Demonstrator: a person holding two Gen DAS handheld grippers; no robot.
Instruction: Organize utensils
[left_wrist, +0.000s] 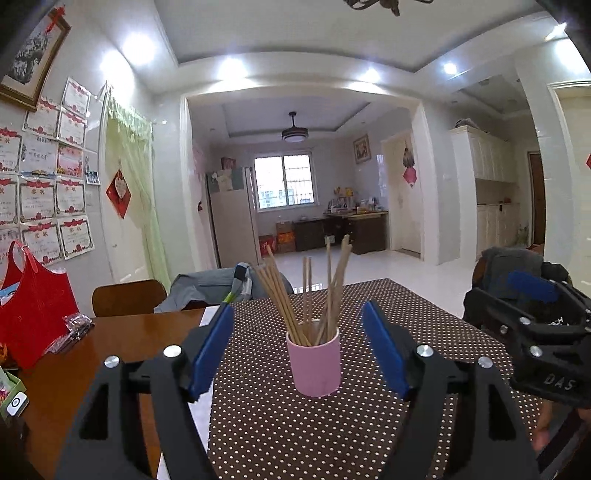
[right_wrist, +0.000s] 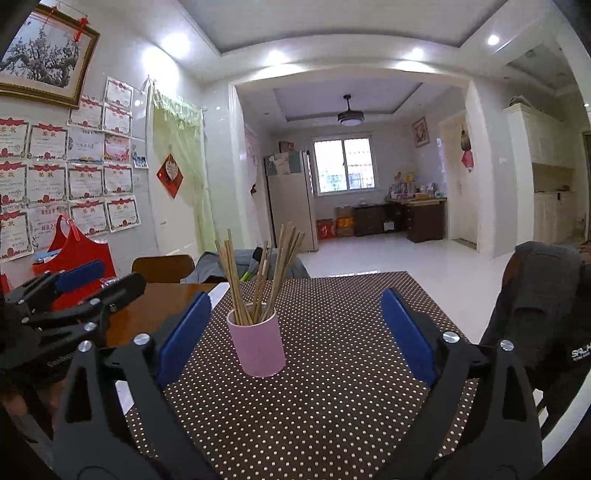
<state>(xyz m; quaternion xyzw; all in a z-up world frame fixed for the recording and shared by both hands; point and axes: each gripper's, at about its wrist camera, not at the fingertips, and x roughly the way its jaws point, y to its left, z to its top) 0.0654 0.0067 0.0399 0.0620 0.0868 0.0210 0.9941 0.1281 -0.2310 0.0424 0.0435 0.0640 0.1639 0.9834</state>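
A pink cup (left_wrist: 314, 363) stands upright on the brown polka-dot mat (left_wrist: 295, 435) and holds several wooden chopsticks (left_wrist: 295, 295) that fan out of its top. My left gripper (left_wrist: 298, 343) is open and empty, its blue pads on either side of the cup, not touching it. My right gripper (right_wrist: 291, 332) is open and empty; the cup (right_wrist: 257, 345) with chopsticks (right_wrist: 258, 273) stands between its pads, nearer the left one. The right gripper shows at the right edge of the left wrist view (left_wrist: 535, 325), the left gripper at the left of the right wrist view (right_wrist: 74, 291).
A red basket (left_wrist: 33, 314) and a small plastic packet (left_wrist: 72, 330) sit on the wooden table (left_wrist: 110, 354) to the left. A chair with grey clothing (left_wrist: 207, 288) stands behind the table. A dark jacket (right_wrist: 539, 302) hangs at the right.
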